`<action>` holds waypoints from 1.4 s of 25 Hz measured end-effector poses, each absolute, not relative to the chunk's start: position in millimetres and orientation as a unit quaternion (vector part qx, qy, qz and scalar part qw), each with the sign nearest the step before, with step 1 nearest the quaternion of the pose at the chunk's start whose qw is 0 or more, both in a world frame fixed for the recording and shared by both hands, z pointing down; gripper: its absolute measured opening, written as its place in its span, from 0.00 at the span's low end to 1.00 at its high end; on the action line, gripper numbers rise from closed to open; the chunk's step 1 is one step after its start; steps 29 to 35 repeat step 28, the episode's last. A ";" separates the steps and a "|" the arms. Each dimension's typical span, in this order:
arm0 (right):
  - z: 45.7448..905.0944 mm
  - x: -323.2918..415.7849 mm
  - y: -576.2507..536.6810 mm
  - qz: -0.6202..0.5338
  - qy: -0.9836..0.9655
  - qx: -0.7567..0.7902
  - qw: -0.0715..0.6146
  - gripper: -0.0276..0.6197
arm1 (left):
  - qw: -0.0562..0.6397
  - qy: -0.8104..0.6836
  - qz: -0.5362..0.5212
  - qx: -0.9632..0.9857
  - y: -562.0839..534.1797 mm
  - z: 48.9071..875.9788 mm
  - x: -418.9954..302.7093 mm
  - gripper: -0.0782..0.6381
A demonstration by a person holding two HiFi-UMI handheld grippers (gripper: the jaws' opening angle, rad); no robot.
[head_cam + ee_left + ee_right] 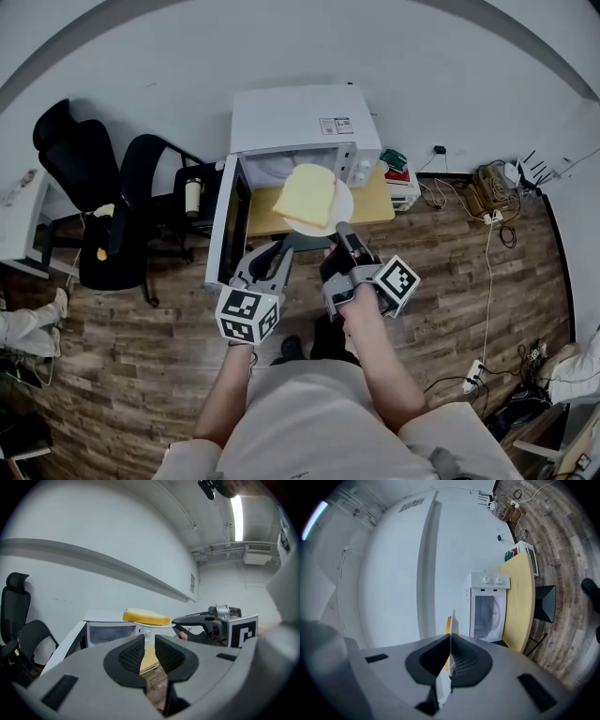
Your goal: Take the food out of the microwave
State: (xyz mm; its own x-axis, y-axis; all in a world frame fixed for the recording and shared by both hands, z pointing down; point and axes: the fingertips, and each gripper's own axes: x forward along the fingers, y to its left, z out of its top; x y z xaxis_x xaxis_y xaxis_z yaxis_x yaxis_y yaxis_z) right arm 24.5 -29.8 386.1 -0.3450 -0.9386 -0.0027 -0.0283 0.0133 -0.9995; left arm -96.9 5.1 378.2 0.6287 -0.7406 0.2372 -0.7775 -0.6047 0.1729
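Note:
A slice of yellow bread (305, 195) lies on a white plate (344, 202), held in the air in front of the open microwave (300, 122). My right gripper (342, 231) is shut on the plate's near rim. In the right gripper view the plate (452, 626) shows edge-on between the pads of that gripper (450, 660). My left gripper (272, 255) hangs just left of the plate, lower down, its jaws a narrow gap apart with nothing between them. The left gripper view shows the bread (146, 617) above its jaws (150, 651). The microwave's chamber (487, 613) looks bare.
The microwave door (228, 220) swings out to the left, close by my left gripper. The microwave stands on a wooden table (375, 202). Two black chairs (112, 187) stand at the left. Cables (487, 192) lie on the floor at the right.

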 end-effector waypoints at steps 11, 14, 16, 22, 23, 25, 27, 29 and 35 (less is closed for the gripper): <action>385.6 21.3 -30.7 -0.571 0.589 -0.402 0.405 0.06 | 0.130 -0.422 0.068 0.894 3.2 376.0 -96.9 0.20; 384.4 21.5 -31.0 -0.569 0.592 -0.399 0.409 0.06 | 0.129 -0.422 0.067 0.895 3.1 375.9 -97.2 0.20; 383.2 21.9 -31.3 -0.564 0.597 -0.398 0.409 0.06 | 0.130 -0.423 0.067 0.894 3.4 376.4 -97.7 0.20; 382.2 19.5 -31.4 -0.563 0.601 -0.396 0.406 0.06 | 0.132 -0.426 0.066 0.893 3.0 378.0 -100.0 0.20; 381.8 19.3 -31.5 -0.563 0.602 -0.395 0.406 0.06 | 0.132 -0.426 0.066 0.893 2.9 378.0 -99.7 0.20; 380.1 18.8 -31.9 -0.562 0.603 -0.392 0.409 0.06 | 0.132 -0.426 0.065 0.893 3.0 377.9 -99.4 0.20; 379.3 18.1 -32.1 -0.561 0.604 -0.390 0.411 0.06 | 0.133 -0.426 0.065 0.893 3.1 378.1 -100.0 0.20; 379.1 17.7 -32.3 -0.560 0.604 -0.390 0.411 0.06 | 0.133 -0.426 0.065 0.893 3.2 378.2 -100.5 0.20; 379.1 17.7 -32.3 -0.560 0.604 -0.390 0.411 0.06 | 0.133 -0.426 0.065 0.893 3.2 378.2 -100.5 0.20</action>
